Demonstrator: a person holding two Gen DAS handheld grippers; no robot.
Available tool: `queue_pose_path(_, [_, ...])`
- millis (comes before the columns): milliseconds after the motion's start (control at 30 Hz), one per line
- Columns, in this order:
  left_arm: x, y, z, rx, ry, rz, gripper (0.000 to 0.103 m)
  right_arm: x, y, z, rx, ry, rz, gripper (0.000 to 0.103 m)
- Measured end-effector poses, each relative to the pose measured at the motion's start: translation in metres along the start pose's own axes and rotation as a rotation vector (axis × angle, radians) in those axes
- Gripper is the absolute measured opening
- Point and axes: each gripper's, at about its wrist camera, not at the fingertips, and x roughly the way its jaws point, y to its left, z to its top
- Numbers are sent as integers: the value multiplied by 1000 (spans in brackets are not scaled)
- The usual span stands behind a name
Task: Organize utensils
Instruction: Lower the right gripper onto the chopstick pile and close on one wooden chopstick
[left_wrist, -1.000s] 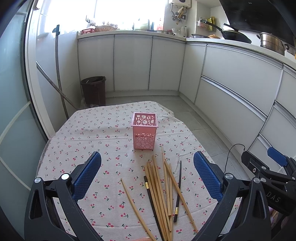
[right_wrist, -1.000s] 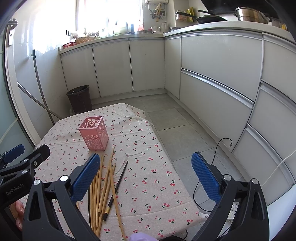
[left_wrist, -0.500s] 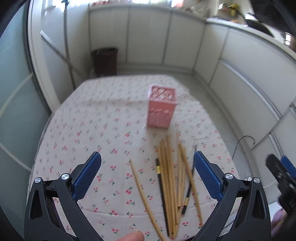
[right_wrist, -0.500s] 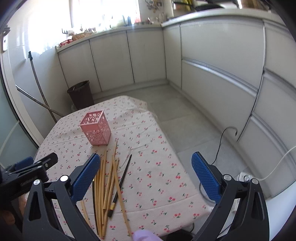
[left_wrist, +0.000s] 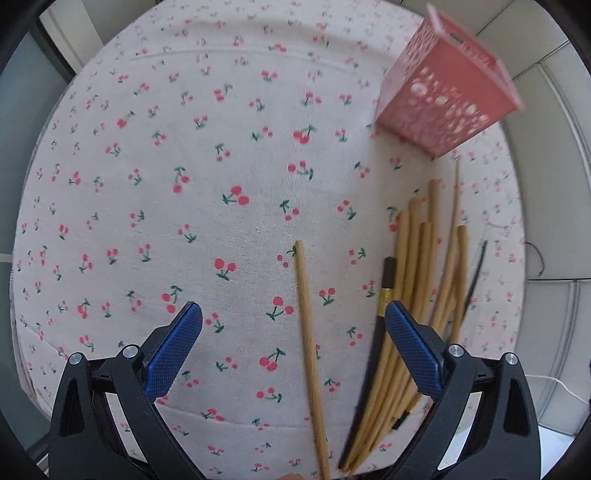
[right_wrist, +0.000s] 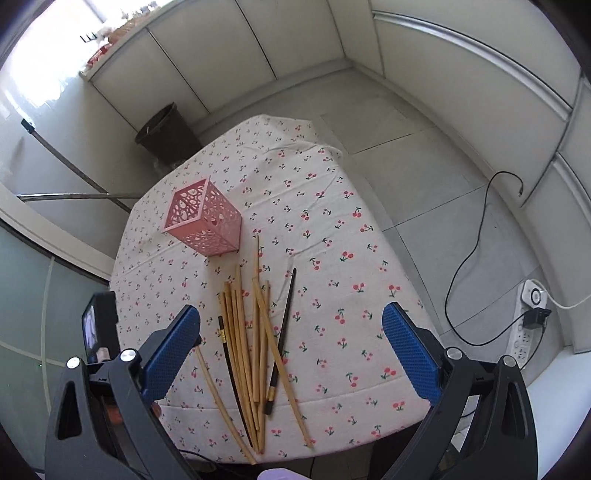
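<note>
A pink perforated holder (right_wrist: 205, 221) stands upright at centre left of the right wrist view. Below it, wooden chopsticks (right_wrist: 245, 332) and two dark ones (right_wrist: 282, 332) lie loosely bundled; one wooden chopstick (left_wrist: 310, 354) lies apart, lower centre of the left wrist view.

A table covered by a white cloth printed with red cherries (left_wrist: 229, 155) (right_wrist: 332, 236) carries everything. A pink perforated holder (left_wrist: 447, 96) (right_wrist: 203, 218) stands on it, well ahead of the left jaws and to their right. A lone wooden chopstick (left_wrist: 310, 354) (right_wrist: 221, 398) lies on the cloth between the left jaws, running away from the camera. A loose bundle of wooden chopsticks (left_wrist: 413, 295) (right_wrist: 251, 339) lies beside the right-hand left jaw, partly under it, mixed with two dark chopsticks (left_wrist: 384, 295) (right_wrist: 282, 332), one at each side of the bundle
</note>
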Motion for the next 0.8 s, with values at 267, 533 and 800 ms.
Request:
queue_pose_path(267, [24,-10,0,3,-53,123,77,61,-22,3,86,136,-27,96])
queue_pose_path(533, [-1,-31,-23,32,-114,100,15,107,-16,-1,44,277,-63,96])
queue_pose_path(800, [-23,-15,-32,-1,-114,-97,5,126,35,-5,-89,259,-1,59])
